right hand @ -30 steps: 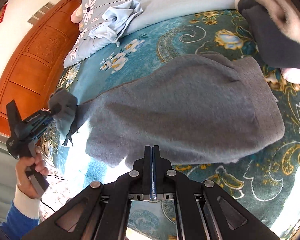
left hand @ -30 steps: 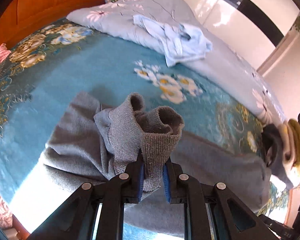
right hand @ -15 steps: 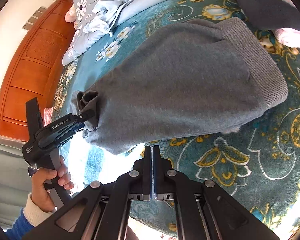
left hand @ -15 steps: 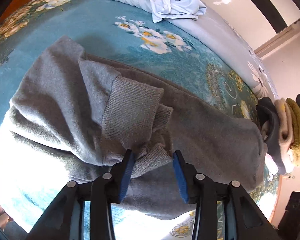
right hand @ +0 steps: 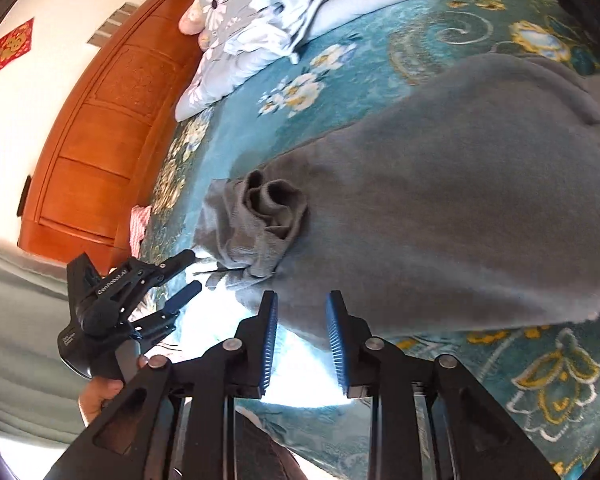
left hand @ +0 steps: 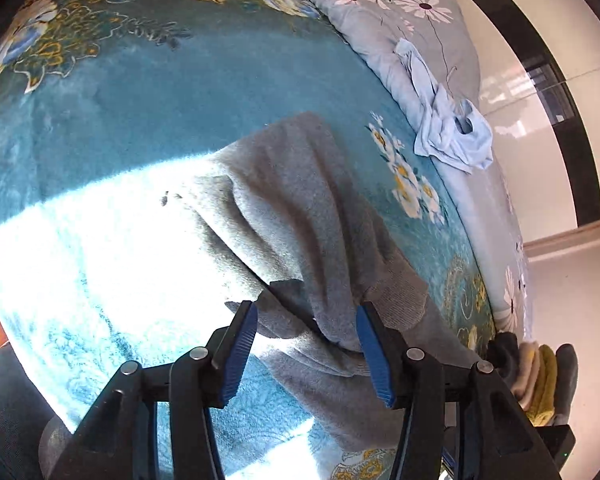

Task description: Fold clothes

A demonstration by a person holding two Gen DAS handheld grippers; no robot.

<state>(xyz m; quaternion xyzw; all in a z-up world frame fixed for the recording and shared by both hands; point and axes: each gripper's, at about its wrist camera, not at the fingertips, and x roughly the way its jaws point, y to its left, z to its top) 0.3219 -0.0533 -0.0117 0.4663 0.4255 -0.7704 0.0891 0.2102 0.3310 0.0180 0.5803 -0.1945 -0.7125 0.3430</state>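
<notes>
Sweater (right hand: 440,216) sleeve cuff (right hand: 268,216), earlier clamped by the left gripper (left hand: 306,344), now lies dropped across the body, seemingly folded; both jaws opening, the right gripper (right hand: 302,336) empty.

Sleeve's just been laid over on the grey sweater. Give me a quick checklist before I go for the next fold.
1. Left gripper free of the grey sweater: ok, opening, pads not pressing cloth.
2. Ribbed cuff lying on the body: ok, though bunched, not flat.
3. Right gripper ready: ok, opening, nothing gripped, near edge under it.
4. Sweater flat on the teal blanket: not ok, ridges by the sleeve.
5. Light blue garment clear of the fold: ok.
6. Other sleeve folded: cannot tell.
</notes>
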